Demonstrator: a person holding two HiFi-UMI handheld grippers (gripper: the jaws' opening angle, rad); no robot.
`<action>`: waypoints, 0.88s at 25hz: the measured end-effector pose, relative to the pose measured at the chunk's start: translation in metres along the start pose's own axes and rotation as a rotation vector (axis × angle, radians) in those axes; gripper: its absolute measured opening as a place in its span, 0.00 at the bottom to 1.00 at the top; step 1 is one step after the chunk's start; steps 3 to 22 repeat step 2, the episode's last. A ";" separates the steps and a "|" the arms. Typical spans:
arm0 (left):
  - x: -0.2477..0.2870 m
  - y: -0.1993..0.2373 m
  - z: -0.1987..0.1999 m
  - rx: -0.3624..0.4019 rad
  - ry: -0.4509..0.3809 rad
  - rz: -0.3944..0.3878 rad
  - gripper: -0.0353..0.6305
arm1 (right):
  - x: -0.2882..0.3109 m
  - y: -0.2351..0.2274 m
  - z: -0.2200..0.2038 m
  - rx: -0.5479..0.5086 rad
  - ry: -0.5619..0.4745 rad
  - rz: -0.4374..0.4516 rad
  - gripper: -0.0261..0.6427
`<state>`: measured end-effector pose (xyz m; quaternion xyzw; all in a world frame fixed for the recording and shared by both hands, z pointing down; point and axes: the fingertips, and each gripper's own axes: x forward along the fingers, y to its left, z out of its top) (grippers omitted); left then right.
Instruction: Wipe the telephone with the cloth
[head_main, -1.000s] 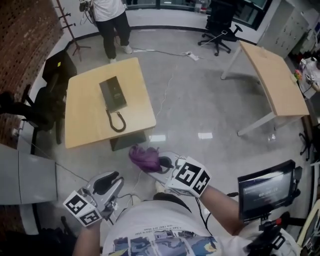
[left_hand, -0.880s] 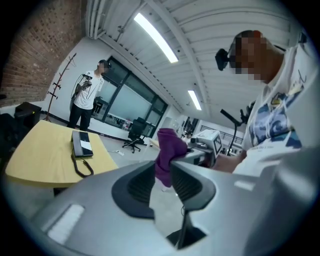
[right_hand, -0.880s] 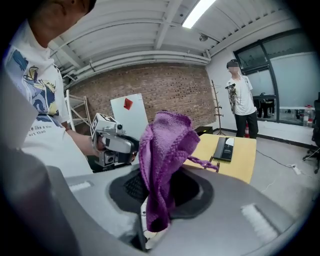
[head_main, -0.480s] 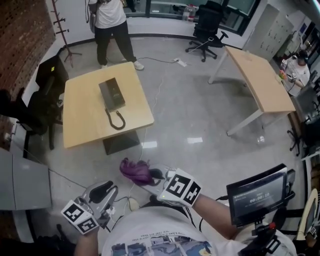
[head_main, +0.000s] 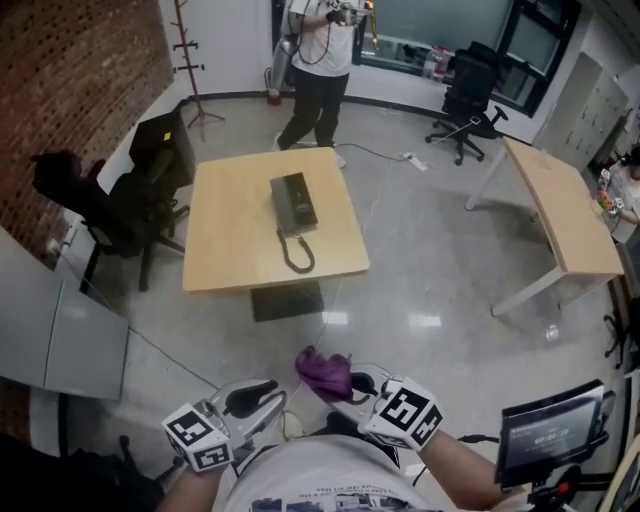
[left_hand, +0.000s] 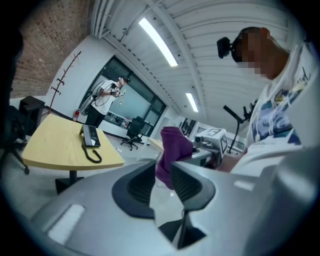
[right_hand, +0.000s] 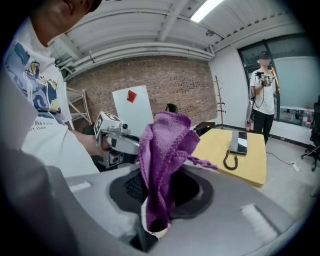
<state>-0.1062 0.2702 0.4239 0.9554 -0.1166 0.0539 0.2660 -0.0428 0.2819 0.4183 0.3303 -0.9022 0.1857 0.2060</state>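
– Where's the cloth (head_main: 323, 370)?
– Between the fingers of the right gripper (head_main: 348, 384), just right of the fingertips of the left gripper (head_main: 266, 398).
– And the telephone (head_main: 294, 201)?
– Well ahead of both pairs of fingers, on the table (head_main: 225, 240), with its cord (head_main: 297, 252) on the side nearer them. A chair (head_main: 130, 210) stands left of the table, and a person (head_main: 320, 60) stands behind it.

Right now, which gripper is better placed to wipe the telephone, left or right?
Right. The right gripper is clamped on the purple cloth; the left gripper holds nothing. Both are well short of the telephone on the table, so distance favours neither.
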 end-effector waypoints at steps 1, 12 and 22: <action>0.000 -0.001 -0.002 0.000 0.002 -0.009 0.20 | -0.001 0.000 -0.003 0.004 0.006 -0.011 0.17; -0.001 -0.002 -0.004 0.001 0.003 -0.018 0.20 | -0.001 0.001 -0.007 0.007 0.011 -0.020 0.17; -0.001 -0.002 -0.004 0.001 0.003 -0.018 0.20 | -0.001 0.001 -0.007 0.007 0.011 -0.020 0.17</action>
